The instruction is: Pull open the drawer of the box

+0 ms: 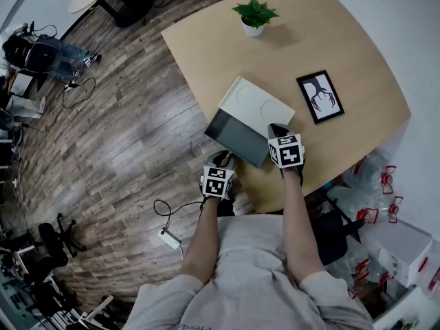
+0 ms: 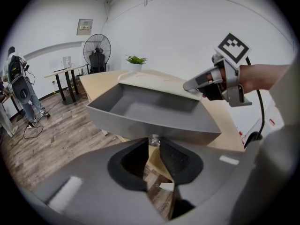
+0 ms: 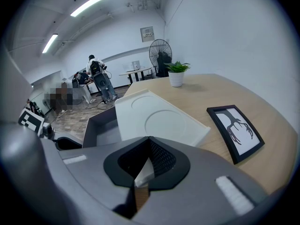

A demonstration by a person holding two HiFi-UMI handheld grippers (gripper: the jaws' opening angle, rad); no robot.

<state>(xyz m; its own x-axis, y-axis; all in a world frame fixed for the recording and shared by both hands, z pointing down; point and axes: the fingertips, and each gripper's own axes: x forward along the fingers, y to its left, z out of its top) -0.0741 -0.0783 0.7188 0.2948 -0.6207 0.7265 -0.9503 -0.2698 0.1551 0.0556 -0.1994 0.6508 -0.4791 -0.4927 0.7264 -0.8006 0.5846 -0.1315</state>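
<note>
Grey drawer [image 1: 237, 135] juts from the flat white box [image 1: 258, 105], pointing off the wooden table's [image 1: 344, 40] near edge. The left gripper [image 2: 153, 143] pinches its clear knob [image 2: 153, 139]. The right gripper [image 3: 146, 144] is closed, seemingly pressing the box.

Bare tabletop [image 1: 323, 33] lies between box [image 1: 258, 104] and potted plant [image 1: 254, 16]; a picture frame [image 1: 320, 97] sits near the box's right.

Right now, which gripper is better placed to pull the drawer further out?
Left. The left gripper is shut on the knob of the drawer; the right gripper only rests on the box top.
</note>
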